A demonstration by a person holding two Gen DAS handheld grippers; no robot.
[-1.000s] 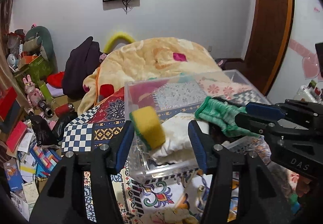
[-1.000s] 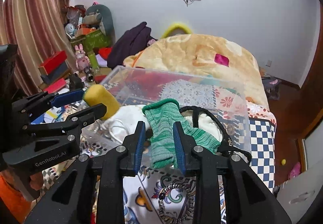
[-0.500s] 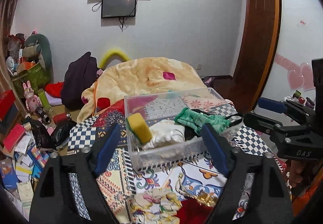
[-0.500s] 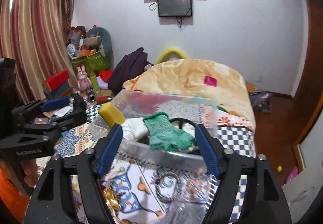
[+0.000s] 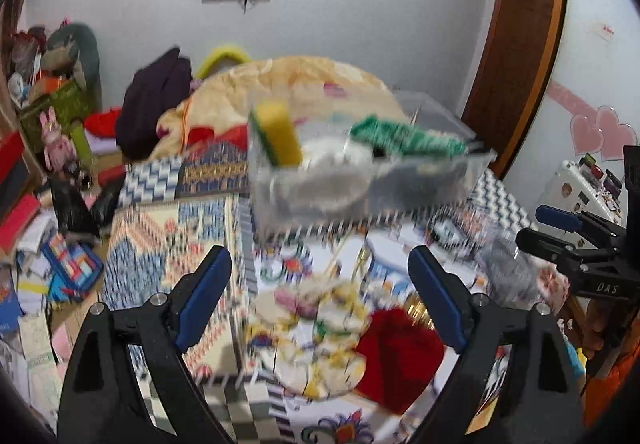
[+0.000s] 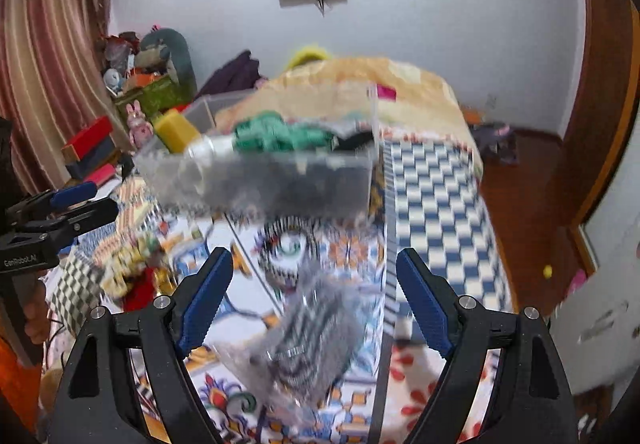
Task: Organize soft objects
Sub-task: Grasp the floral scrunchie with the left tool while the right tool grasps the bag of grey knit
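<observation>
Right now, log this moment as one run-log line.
left claw: open, empty | right claw: open, empty | green knit cloth, yellow sponge: in clear bin | red cloth: on bedspread

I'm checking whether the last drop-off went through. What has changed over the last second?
The right gripper let go of the green knit cloth, opened and pulled back. The left gripper, open beside the yellow sponge, also backed away. Sponge and cloth stay in the clear bin.
</observation>
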